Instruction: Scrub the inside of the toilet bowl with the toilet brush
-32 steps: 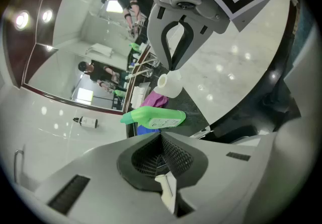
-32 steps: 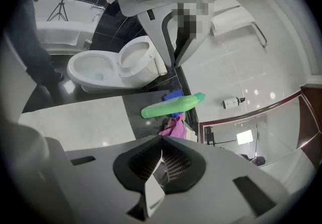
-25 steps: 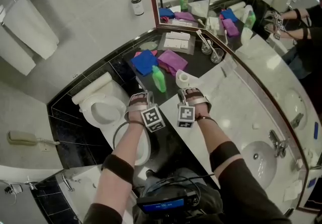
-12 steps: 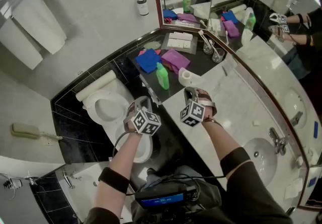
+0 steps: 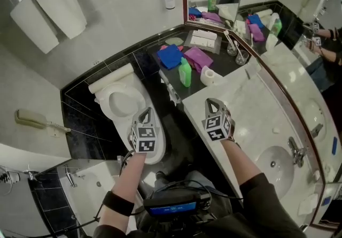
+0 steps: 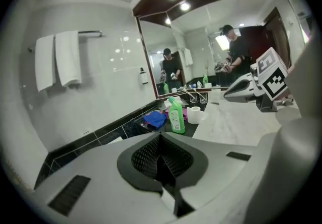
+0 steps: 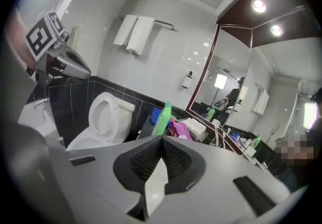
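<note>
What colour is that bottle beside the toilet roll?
The bottle is green, clearest in the left gripper view.

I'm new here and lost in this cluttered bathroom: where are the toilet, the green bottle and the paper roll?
Toilet [image 5: 111, 98], head view, bowl rim.
Green bottle [image 5: 185, 75], head view, its body.
Paper roll [image 5: 207, 76], head view, its side.

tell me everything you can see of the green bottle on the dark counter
The green bottle looks like translucent plastic, with a slanted nozzle cap in the same green and a pale label on its body. It stands upright and capped on the dark counter. The blue cloth and purple cloth lie just behind it, and a toilet paper roll stands close beside it. Whether it touches any of them cannot be told. Nothing holds it.
</note>
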A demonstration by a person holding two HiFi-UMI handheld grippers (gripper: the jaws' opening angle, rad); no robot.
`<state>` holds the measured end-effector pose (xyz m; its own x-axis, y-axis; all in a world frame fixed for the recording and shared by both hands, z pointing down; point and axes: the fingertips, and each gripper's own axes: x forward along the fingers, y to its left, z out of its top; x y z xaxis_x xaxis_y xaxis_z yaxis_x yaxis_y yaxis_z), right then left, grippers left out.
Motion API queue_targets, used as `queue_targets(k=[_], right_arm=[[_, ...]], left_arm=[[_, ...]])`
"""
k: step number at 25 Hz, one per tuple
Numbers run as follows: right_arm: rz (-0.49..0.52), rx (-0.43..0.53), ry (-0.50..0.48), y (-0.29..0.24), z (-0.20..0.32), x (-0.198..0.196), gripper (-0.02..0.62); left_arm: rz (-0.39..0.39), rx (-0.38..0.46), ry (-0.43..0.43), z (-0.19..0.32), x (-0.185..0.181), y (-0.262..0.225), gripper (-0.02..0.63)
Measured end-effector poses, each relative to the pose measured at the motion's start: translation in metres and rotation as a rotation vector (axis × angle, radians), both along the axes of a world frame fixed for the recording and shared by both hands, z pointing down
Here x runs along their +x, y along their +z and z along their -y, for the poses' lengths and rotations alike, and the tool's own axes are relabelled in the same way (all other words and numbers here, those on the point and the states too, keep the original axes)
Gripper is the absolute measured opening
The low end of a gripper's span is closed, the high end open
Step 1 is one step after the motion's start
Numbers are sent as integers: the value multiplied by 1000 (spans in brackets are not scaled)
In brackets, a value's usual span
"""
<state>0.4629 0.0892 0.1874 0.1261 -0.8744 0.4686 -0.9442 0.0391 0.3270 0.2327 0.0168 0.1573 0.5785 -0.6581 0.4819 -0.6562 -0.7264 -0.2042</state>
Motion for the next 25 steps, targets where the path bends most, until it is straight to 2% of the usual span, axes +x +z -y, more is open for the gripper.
queue_targets(k=[2, 8, 13, 19, 25], right_arm=[[61, 34, -10, -7, -1, -22, 9], [193, 91, -103, -20, 4, -103, 9], [254, 60, -225, -6, 3, -183, 9], [378, 28, -293, 8, -7, -267, 8], [387, -3, -371, 19, -9, -306, 9]], left_arm=[[-43, -9, -35, -6, -21, -5, 0], [-77, 2, -148, -22, -100, -10, 0], [-108, -5, -281, -34, -176, -10, 0], [-124, -17, -403, -57, -250, -2, 0], [-130, -26, -473, -71, -285, 7, 0]])
